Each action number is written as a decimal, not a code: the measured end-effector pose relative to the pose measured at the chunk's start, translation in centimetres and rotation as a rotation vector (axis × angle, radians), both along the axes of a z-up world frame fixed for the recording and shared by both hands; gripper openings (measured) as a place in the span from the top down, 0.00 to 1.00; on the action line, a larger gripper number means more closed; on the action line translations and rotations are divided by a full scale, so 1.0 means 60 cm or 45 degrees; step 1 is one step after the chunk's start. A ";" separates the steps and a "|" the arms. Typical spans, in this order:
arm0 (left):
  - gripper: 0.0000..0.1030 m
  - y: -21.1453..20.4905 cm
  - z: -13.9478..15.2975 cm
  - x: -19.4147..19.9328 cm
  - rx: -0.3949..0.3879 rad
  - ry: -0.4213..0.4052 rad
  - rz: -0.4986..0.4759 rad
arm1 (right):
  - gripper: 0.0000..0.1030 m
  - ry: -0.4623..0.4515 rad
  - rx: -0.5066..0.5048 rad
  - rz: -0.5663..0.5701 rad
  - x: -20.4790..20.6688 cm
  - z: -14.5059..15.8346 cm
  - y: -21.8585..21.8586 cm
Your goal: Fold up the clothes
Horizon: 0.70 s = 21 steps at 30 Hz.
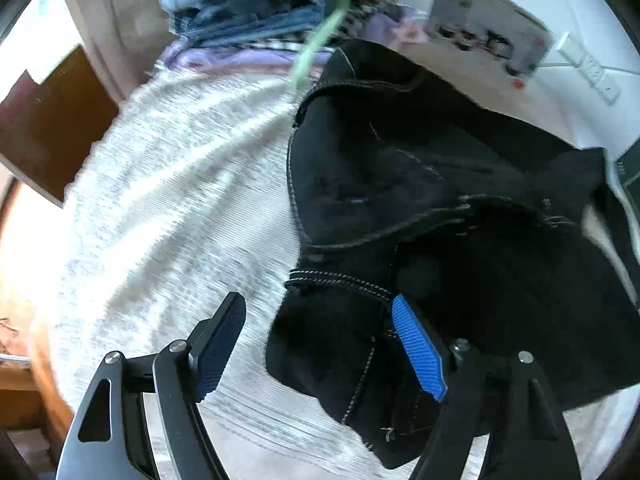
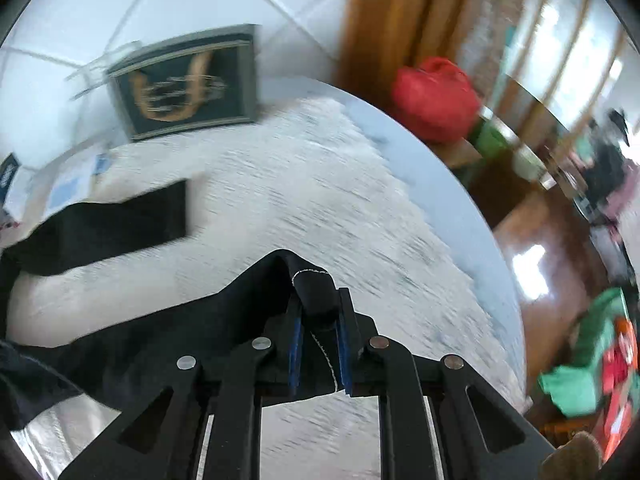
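Observation:
A black garment with pale stitching (image 1: pixel 420 184) lies bunched on a white textured cloth (image 1: pixel 180 200) over the table. My left gripper (image 1: pixel 320 344) is open above it, its blue pads (image 1: pixel 418 346) wide apart, with a folded hem of the garment between them and nothing gripped. My right gripper (image 2: pixel 319 332) is shut on a corner of the same black garment (image 2: pixel 316 284) and holds it lifted above the cloth (image 2: pixel 320 184). A flat black strip of the garment (image 2: pixel 120 220) stretches to the left.
A stack of folded blue, denim and lilac clothes (image 1: pixel 256 12) sits at the far end. A dark framed picture (image 2: pixel 184 84) and a printed board (image 1: pixel 488 28) lean on the wall. A red bag (image 2: pixel 436 96) stands beyond the table's right edge (image 2: pixel 492 240).

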<state>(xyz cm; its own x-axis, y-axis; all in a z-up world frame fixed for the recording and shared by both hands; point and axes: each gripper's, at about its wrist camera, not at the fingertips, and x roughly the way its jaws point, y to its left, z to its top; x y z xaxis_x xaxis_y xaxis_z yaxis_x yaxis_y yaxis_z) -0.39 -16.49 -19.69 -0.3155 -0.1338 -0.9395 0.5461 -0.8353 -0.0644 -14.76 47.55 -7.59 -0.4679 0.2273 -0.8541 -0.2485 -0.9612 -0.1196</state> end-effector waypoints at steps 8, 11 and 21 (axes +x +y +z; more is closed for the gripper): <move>0.26 0.069 -0.005 -0.010 -0.060 -0.061 -0.045 | 0.86 0.030 0.005 -0.112 0.049 0.010 0.067; 0.26 0.096 -0.001 -0.012 -0.130 -0.078 -0.054 | 1.00 0.078 0.249 -0.272 0.083 0.051 0.127; 0.25 0.094 0.048 0.018 -0.162 -0.011 0.073 | 0.57 -0.037 -0.101 -0.143 0.111 -0.047 0.176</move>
